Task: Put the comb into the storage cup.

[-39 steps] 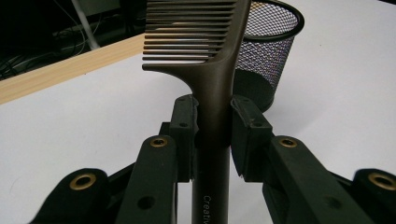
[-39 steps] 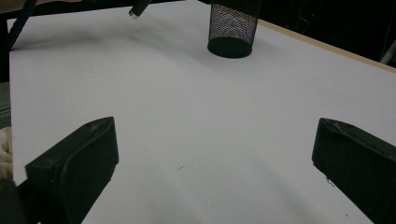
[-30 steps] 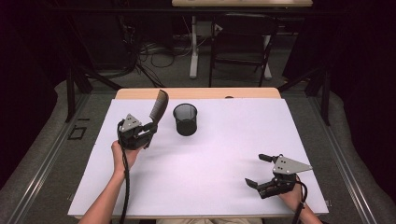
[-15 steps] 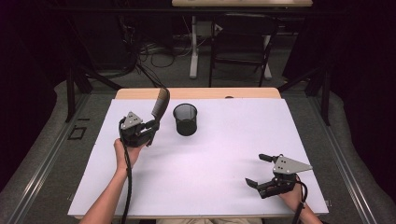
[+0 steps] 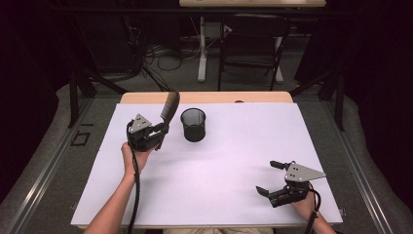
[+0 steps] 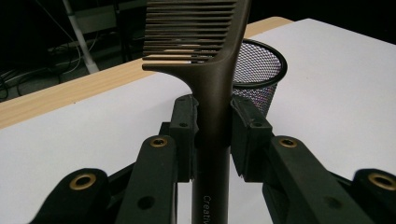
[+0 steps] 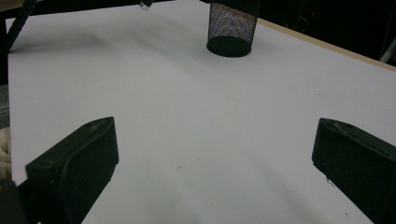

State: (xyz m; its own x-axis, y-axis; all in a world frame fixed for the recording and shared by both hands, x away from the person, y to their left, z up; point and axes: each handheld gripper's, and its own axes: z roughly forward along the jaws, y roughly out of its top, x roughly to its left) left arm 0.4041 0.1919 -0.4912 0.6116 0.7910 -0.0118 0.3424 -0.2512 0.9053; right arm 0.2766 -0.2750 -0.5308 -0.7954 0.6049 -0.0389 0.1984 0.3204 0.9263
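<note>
Your left gripper point(image 5: 160, 132) holds a long dark brown plastic comb point(image 5: 169, 108) upright over the white table cover point(image 5: 219, 170), and the black wire-mesh cup point(image 5: 193, 125) stands just beside it, to the right in the high view. That is the relation the next move likely turns on: the comb's long axis runs up and slightly toward the far edge, teeth end on top, handle end down between the jaws, and the cup's open mouth lies a short way off toward the table's middle. In the left gripper view the comb point(image 6: 212, 93) rises straight out of the pads point(image 6: 184, 135), with the cup's rim point(image 6: 268, 60) showing right behind its neck.

The jaws stand narrow, their pads pressed on either side of the comb's handle, pinching it firmly; nothing else touches it. Your left hand point(image 5: 139, 156) is by far the nearer to the cup.

Your right gripper point(image 5: 273, 179) rests low near the table's front right corner, well apart from both comb and cup. Its jaws are spread wide with only bare white cover between them, and from its own view the cup point(image 7: 232, 28) sits far off across the sheet.
</note>
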